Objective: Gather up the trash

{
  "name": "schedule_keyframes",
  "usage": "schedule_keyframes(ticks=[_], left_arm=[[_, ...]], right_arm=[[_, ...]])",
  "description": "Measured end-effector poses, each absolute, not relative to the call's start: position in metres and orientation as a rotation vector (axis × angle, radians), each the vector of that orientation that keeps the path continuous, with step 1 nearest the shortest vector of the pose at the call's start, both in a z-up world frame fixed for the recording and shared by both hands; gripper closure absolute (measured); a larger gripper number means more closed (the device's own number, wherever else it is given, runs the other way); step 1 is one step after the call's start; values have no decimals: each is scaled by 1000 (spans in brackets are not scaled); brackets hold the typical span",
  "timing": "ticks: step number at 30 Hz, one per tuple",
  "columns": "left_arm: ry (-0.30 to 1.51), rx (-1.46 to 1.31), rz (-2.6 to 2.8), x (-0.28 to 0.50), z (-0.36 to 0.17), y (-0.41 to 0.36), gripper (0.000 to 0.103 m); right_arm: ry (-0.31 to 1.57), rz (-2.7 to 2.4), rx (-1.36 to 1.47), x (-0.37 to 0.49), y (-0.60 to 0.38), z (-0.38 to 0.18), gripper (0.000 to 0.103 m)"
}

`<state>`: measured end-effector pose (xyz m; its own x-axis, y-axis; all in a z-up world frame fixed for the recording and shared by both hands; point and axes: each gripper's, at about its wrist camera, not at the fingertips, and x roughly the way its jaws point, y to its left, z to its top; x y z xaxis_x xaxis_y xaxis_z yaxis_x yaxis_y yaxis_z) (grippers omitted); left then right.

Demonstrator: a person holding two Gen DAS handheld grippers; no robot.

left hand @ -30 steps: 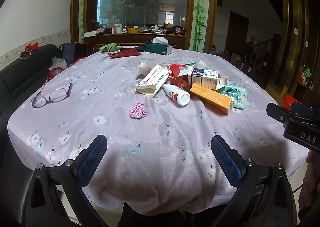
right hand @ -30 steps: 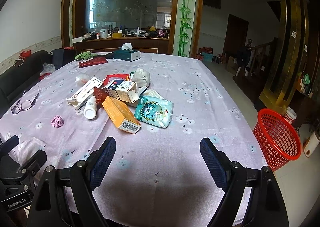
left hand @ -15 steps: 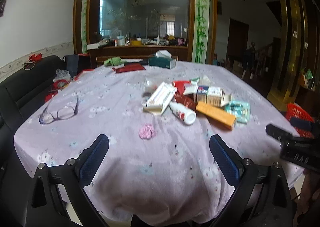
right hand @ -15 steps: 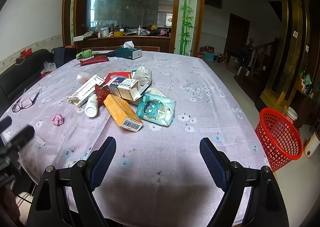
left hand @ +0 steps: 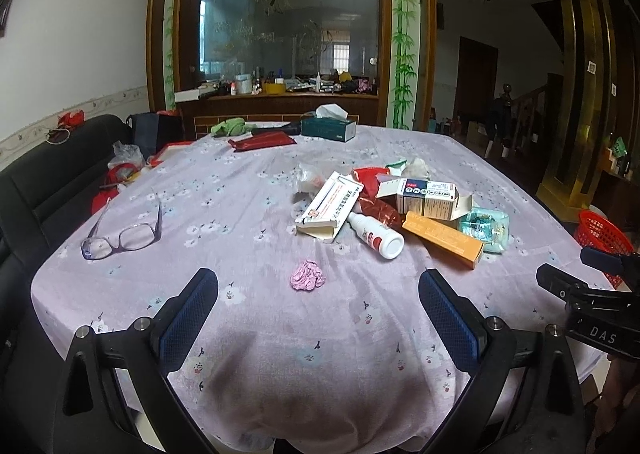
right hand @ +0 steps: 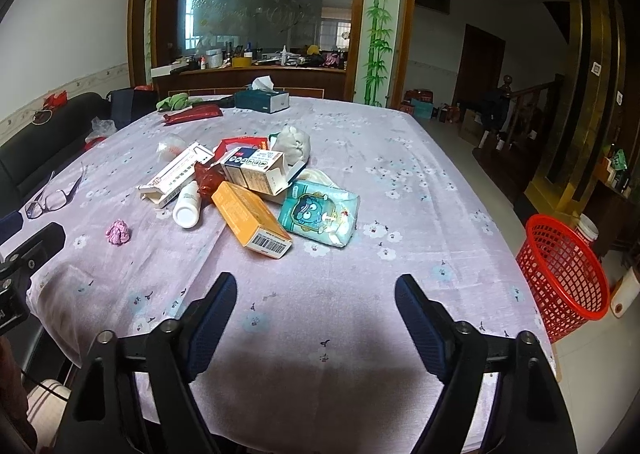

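Observation:
A heap of trash lies mid-table on the lilac flowered cloth: an orange box (left hand: 442, 238) (right hand: 252, 224), a white bottle (left hand: 376, 235) (right hand: 188, 205), a long white carton (left hand: 330, 206) (right hand: 176, 176), a blue-and-white carton (left hand: 426, 198) (right hand: 254, 170), a teal tissue pack (left hand: 484, 228) (right hand: 318, 216) and a crumpled pink wad (left hand: 307, 275) (right hand: 118, 233). My left gripper (left hand: 318, 294) is open over the near edge, just short of the pink wad. My right gripper (right hand: 316, 300) is open and empty, nearer than the orange box. A red mesh bin (right hand: 562, 268) (left hand: 604, 234) stands on the floor at the right.
Eyeglasses (left hand: 124, 232) (right hand: 52, 196) lie at the table's left side. A tissue box (left hand: 328, 128) (right hand: 262, 100), a red pouch (left hand: 262, 141) and a green cloth (left hand: 230, 127) sit at the far end. A black sofa (left hand: 36, 182) runs along the left.
The left view has risen and tilted up a little, then eased closer to the pink wad. The right gripper has crept forward over the table. Both stay open and empty.

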<state>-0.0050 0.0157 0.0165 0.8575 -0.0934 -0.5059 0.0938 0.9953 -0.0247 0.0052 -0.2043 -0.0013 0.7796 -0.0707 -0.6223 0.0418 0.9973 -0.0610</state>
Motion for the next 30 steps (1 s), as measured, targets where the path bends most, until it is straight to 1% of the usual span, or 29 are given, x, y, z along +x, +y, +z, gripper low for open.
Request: schedule_keyframes(ticks=[1,3,4,5,6,7,8,10,11,12,13,14,16,21,23,25,28,30], left_arm=[[544,-5,-103,-3,15,18,3],[575,-20,-116,4,12,25,13],[597,-30,-118,8,9,29,22],[622,-45,-120,13,6,34,26],[637,-57,-124,16,3,38,28],[656,-71,-127,20,0,43,32],[675,-85,-128,24,-3,47,33],[699,-101,-131,29,-8,52,34],[710,-104,-138,33,-10,53,40],[724,-101,-150,37,-13,52,43],[743,-93,-163,42,-15,50,50],[757,-88,-168,47,-18,49,56],[777,-90,-185,55,-22,46,62],[811,-69,-220,72,-30,39,64],[827,-52,-217,77,-33,35,72],[843,-37,-212,83,-36,34,77],[869,-30,-223,89,-43,32,78],[878,-21,-224,91,-45,31,78]], right_arm=[[677,-56,-42,6,-205,-2,24],[685,-37,-32,10,-206,-2,32],[691,-25,-25,12,-207,-2,34],[700,-9,-13,14,-208,-2,39],[711,10,4,17,-209,-3,44],[722,26,19,20,-210,-3,47],[729,34,25,22,-211,-3,51],[740,57,28,27,-211,-4,54],[751,83,39,30,-211,-4,58],[771,122,61,35,-212,-5,63],[794,163,85,41,-212,-6,65],[807,187,99,46,-212,-7,65],[831,233,123,56,-211,-8,65],[827,263,51,75,-194,-2,65],[826,256,-1,81,-186,-1,65],[830,241,-80,89,-174,-4,64],[866,227,-158,103,-163,-14,63],[893,228,-219,107,-155,-21,58]])
